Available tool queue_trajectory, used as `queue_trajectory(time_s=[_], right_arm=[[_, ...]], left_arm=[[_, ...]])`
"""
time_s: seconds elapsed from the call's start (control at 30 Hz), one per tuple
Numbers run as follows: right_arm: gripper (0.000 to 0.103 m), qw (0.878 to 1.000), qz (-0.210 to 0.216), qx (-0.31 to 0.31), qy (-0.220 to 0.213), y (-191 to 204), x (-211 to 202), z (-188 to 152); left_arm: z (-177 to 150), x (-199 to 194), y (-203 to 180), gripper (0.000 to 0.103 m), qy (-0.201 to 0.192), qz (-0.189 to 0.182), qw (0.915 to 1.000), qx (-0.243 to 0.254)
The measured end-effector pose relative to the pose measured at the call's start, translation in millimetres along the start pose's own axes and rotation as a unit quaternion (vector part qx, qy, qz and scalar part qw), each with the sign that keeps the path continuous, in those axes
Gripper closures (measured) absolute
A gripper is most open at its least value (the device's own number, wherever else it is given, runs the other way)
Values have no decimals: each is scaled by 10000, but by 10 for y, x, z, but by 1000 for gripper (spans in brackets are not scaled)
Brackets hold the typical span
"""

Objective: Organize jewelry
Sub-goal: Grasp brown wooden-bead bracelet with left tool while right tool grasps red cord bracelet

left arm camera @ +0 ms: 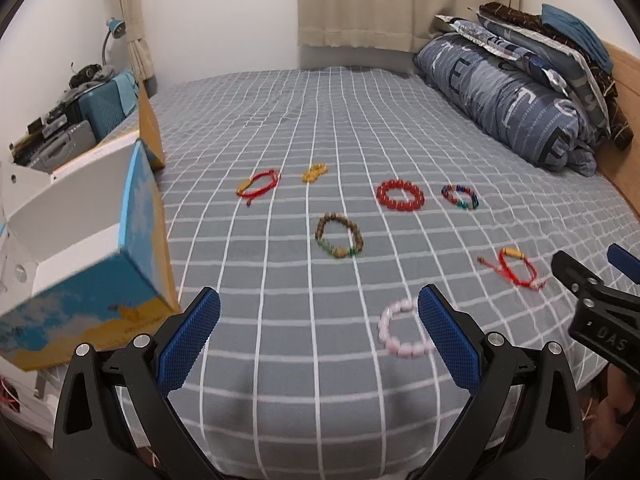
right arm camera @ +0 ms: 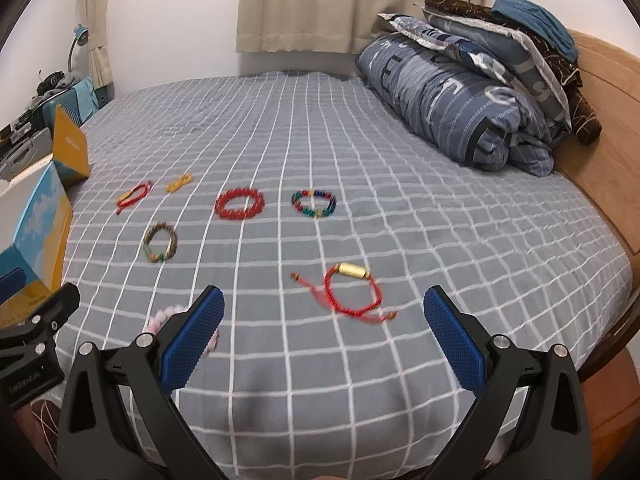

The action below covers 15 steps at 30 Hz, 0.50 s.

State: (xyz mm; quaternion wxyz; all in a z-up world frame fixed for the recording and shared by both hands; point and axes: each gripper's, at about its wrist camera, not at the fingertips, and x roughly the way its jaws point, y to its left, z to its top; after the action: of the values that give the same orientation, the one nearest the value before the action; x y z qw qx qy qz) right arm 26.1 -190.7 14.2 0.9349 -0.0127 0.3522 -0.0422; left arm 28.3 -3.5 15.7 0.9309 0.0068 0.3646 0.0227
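Several bracelets lie on the checked bedspread. A pink bead bracelet (left arm camera: 402, 330) lies nearest, just left of my left gripper's right finger; it also shows in the right wrist view (right arm camera: 166, 316). A red cord bracelet with a gold tube (right arm camera: 352, 290) lies ahead of my right gripper (right arm camera: 324, 328), which is open and empty. Farther off lie a brown bead bracelet (left arm camera: 339, 236), a red bead bracelet (left arm camera: 400, 195), a multicoloured bead bracelet (left arm camera: 460, 197), a second red cord bracelet (left arm camera: 258, 185) and a yellow piece (left arm camera: 315, 172). My left gripper (left arm camera: 319, 328) is open and empty above the bed.
An open blue and yellow cardboard box (left arm camera: 92, 264) stands at the bed's left edge. Folded quilts and pillows (right arm camera: 472, 92) are stacked at the back right against the wooden headboard (right arm camera: 600, 92). A cluttered side table with a lamp (left arm camera: 72, 92) is at the far left.
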Motion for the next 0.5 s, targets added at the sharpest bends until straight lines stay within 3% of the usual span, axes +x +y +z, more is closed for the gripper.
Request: queue_trajectory(time_s=[0.17,0.3,0.43,0.5], right_arm=[[7,9996,-79,-44,266,-109,245,284],[7,9975,-151,-126,684,-171,682,413],[7,9944,-76,3,1056,-261,1088,376],[7,9926,-8,96,1209,-314,1262,297]], left_arm=[[342,280,-42,6,220,-218,9995,-86],[592,641,-121,6,435,-155,9989,-27],[727,1065,-163,6,710,-73,9974,21],[698,1240,-153,6,775,-207,9968,52]])
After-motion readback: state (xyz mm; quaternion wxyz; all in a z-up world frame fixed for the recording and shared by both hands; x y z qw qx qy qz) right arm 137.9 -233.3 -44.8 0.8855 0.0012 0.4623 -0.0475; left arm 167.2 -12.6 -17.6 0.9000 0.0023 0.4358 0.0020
